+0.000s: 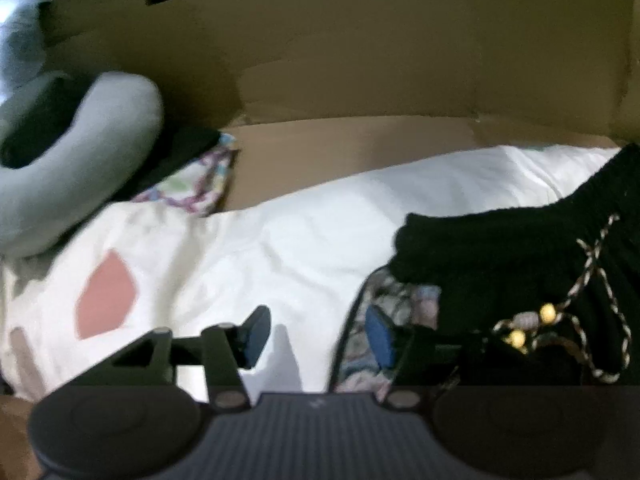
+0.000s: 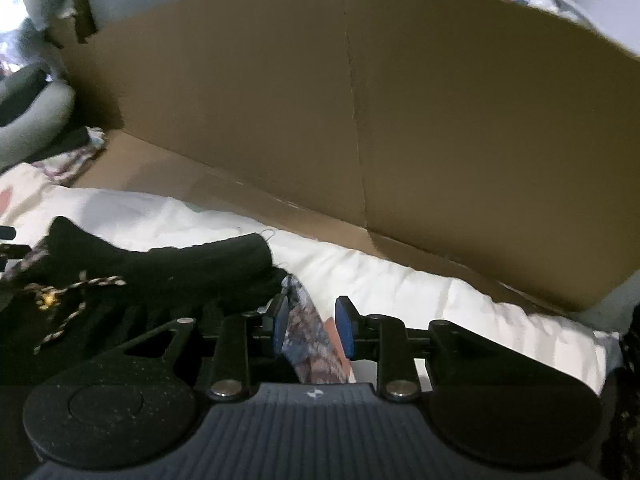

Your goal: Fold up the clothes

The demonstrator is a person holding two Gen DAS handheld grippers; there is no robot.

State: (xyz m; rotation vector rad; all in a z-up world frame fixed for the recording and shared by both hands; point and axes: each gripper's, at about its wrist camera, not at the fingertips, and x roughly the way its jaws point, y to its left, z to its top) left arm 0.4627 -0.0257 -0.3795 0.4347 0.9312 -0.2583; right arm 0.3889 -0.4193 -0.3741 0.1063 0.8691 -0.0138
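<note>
A black garment (image 1: 500,260) with a braided drawstring (image 1: 592,264) and yellow beads lies bunched on a white cloth with pink patches (image 1: 260,248). A patterned lining or second cloth (image 1: 396,300) shows under its edge. My left gripper (image 1: 318,336) stands open over the white cloth, its right pad at the patterned edge, nothing pressed. In the right wrist view the black garment (image 2: 160,268) lies at left. My right gripper (image 2: 313,330) is open, with a strip of patterned cloth (image 2: 316,356) lying loose between its blue pads.
A tall brown cardboard wall (image 1: 360,60) (image 2: 440,120) stands close behind the clothes, its flap lying flat at the base. A grey neck pillow (image 1: 80,152) and another patterned cloth (image 1: 200,184) sit at the left. White cloth (image 2: 460,300) spreads to the right.
</note>
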